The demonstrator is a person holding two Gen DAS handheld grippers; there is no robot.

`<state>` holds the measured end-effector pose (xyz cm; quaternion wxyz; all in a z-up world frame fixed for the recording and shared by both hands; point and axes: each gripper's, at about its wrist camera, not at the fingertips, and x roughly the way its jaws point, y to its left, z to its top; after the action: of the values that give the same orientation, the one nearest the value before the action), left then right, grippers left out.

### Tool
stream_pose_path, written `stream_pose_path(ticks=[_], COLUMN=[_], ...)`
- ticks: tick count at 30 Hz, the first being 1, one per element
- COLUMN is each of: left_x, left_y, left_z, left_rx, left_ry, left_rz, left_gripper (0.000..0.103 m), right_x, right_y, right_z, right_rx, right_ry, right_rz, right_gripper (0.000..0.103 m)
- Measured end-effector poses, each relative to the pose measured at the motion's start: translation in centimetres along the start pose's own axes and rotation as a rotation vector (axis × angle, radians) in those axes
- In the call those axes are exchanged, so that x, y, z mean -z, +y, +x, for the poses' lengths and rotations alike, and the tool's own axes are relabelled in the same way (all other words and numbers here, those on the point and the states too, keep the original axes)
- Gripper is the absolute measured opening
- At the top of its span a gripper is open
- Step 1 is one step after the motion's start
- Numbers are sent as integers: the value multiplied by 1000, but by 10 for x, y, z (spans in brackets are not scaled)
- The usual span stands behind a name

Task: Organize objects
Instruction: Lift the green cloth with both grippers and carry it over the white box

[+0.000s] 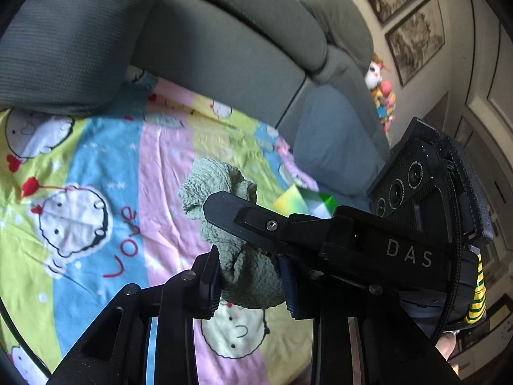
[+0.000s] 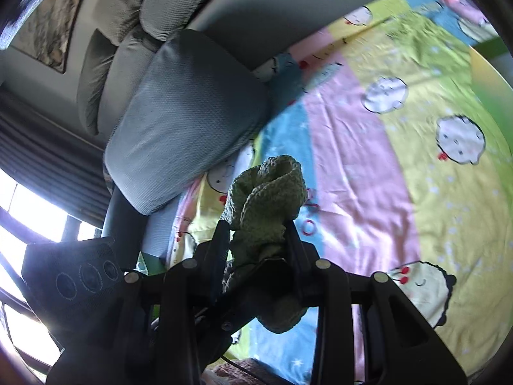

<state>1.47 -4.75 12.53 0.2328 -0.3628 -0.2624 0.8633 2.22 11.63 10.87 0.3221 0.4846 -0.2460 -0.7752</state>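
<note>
The left gripper (image 1: 253, 285) was closed on a bunched green knitted cloth (image 1: 221, 199), with the padded fingers (image 1: 210, 284) pressing its lower folds. The right gripper (image 2: 258, 250) was clamped on the same cloth (image 2: 269, 192) from the opposite side; in the left wrist view its black finger (image 1: 243, 221) crossed in front of the fabric. The cloth hung between both tools, lifted clear of the patterned sheet (image 1: 96, 160).

The sheet offered open room to the left and ahead. A grey cushion (image 1: 70, 38) overlapped its far corner, and the grey sofa backrest (image 1: 231, 32) bounded its far edge. A folded yellow-green item (image 1: 298, 200) lay near the sheet's right edge.

The sheet was smooth, lightly creased fabric in pink, blue and yellow bands with cartoon figures. The cloth was coarse and ribbed. Framed pictures (image 1: 413, 35) hung on the wall, and stuffed toys (image 1: 381, 89) sat at the sofa's far end.
</note>
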Motion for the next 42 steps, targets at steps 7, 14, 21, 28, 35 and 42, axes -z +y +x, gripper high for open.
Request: stream_pose_path(ticks=[7,14,21,28,35,42], left_x=[-8,-9,-3,6,17,23], left_y=[-8,-29,-70,-111,-155,-180], left_z=[-22,-21,-1,27,50,69], left_rx=[-7,-5,-34,-20,0,25], left_ry=[-92,-135,-138,-130,-120,-79], left_rz=[15,44,135,233,365,442], left_gripper=[30,30,30,30,30,30], right_x=[-2,-8,-16,-20,-20,-17], right_y=[29,35,10,-30,-59,-87], right_z=[-11,-28,-62,-100,-141,-168], right_rx=[-43,-82,-135,-217,-203,-215], right_ry=[-30,-53,-112,-194,-289,-377], right_rz=[-82,-133,-130,-71,-69,-15], right_gripper=[34,34,35,35,35,35])
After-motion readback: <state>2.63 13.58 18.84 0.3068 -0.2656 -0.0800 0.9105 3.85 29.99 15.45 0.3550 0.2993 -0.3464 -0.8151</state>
